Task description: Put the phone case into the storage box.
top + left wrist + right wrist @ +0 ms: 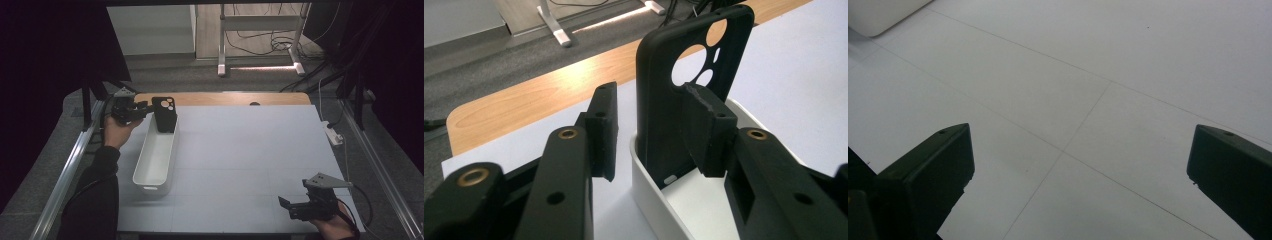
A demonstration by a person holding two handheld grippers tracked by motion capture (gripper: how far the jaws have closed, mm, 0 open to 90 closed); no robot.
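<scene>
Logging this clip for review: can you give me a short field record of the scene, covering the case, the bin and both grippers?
case: black phone case, upright, standing in the far end of the bin
bin: long white bin on the table's left side
left gripper: left gripper at the case, jaws either side of it; a gap shows at one pad, the other lies against it
right gripper: right gripper near the table's front right corner, jaws wide apart, nothing between them
table: white table, wooden strip along the far edge

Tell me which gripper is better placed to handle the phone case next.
Left. The left gripper has its jaws astride the phone case standing upright in the white bin; the right gripper sits open at the table's near corner.
</scene>
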